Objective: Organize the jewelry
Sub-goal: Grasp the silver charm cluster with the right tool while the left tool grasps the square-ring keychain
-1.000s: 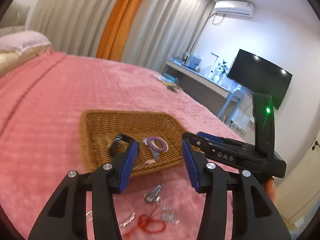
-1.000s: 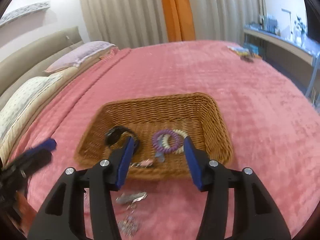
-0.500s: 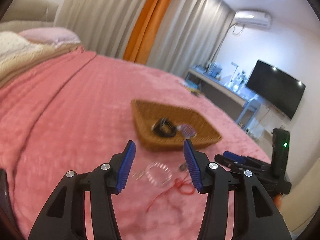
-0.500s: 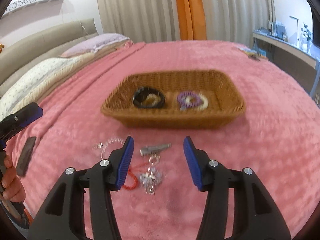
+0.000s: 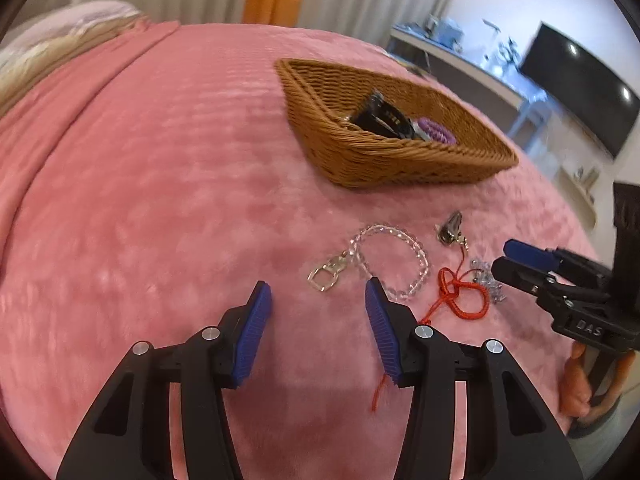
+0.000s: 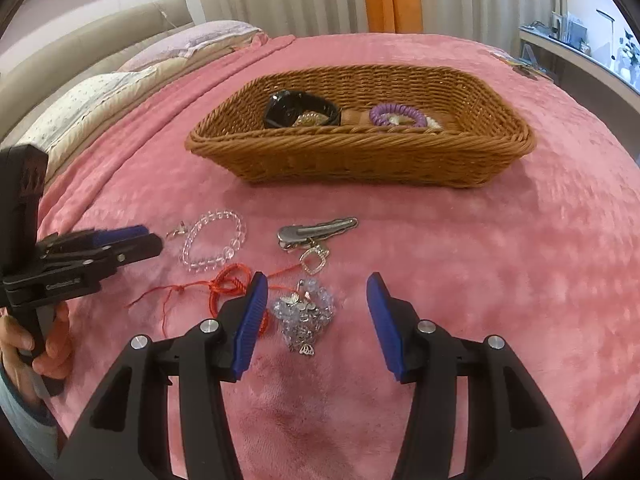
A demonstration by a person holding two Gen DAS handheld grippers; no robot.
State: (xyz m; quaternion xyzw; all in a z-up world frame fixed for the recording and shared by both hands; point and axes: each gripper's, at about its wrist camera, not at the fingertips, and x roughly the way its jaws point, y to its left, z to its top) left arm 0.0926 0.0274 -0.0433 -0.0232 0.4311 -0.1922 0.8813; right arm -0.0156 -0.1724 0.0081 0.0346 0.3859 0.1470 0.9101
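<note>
Between the right claw's [image 6: 316, 300] jaws: bead cluster [image 6: 306, 306].

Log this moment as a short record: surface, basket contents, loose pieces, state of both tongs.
surface: pink blanket
basket: wicker basket holding a black watch and a purple hair tie
loose pieces: clear bead bracelet, red cord, silver clip, pale blue bead cluster, all in front of the basket
left tongs: open, empty, beside the bracelet
right tongs: open, empty, bead cluster between the fingers, untouched
</note>
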